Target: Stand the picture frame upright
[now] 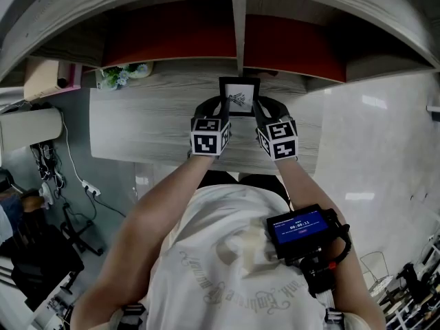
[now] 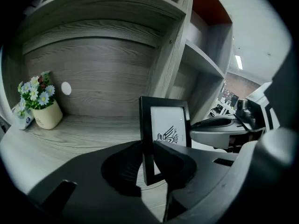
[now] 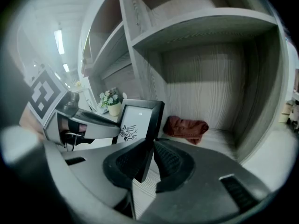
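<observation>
Grey wood desk [image 1: 137,126] below shelves [image 1: 238,26]. Black frame [image 1: 239,96]: upright, upper centre of head view. Left gripper [image 1: 218,110] clamps its left edge; right gripper [image 1: 259,112] clamps its right edge.

desk [image 1: 137,126]: grey woodgrain | shelf unit [image 2: 180,50]: open cubbies | floor [image 1: 371,157]: glossy pale

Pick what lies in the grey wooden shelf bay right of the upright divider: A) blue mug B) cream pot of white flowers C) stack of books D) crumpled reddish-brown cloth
D: the right gripper view shows the crumpled reddish-brown cloth lying on the bay floor right of the grey wooden divider; the cream pot of white flowers stands in the left bay.
</observation>
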A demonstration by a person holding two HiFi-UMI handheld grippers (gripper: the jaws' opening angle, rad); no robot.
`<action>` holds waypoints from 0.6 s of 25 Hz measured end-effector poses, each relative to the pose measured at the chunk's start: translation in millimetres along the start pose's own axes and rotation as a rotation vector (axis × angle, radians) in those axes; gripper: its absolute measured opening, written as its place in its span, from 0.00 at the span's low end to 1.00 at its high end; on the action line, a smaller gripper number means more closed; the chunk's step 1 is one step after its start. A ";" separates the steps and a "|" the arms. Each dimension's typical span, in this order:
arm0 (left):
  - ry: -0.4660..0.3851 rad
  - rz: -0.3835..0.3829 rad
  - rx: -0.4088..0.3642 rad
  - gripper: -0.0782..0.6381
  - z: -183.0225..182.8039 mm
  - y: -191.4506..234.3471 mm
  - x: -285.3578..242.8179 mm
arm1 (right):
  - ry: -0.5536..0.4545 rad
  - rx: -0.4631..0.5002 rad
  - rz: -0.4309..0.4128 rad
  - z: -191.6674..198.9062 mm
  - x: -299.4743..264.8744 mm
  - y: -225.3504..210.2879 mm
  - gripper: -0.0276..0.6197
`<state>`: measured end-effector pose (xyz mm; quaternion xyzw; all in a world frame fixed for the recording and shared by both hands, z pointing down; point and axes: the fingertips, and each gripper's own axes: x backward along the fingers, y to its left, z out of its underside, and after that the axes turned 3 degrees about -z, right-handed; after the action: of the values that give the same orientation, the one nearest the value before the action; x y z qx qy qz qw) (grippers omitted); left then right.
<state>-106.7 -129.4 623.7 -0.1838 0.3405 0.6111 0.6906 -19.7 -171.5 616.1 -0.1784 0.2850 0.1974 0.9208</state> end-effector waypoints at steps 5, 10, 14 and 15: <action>-0.002 -0.005 -0.003 0.21 -4.2 3.8 -4.7 | -0.001 0.007 -0.003 -4.1 -5.6 -2.7 0.13; 0.001 -0.009 -0.004 0.21 -6.1 7.9 -12.7 | 0.002 0.015 -0.012 -3.5 -12.1 -5.6 0.13; 0.016 -0.009 -0.001 0.21 -4.7 10.3 -19.0 | 0.007 0.019 -0.016 -2.8 -16.7 -7.2 0.13; 0.023 -0.009 -0.001 0.21 -3.5 11.0 -21.0 | 0.009 0.020 -0.017 -2.5 -17.7 -7.5 0.13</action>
<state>-118.7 -144.7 637.7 -0.1928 0.3470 0.6059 0.6894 -30.8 -183.7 626.3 -0.1723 0.2897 0.1858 0.9230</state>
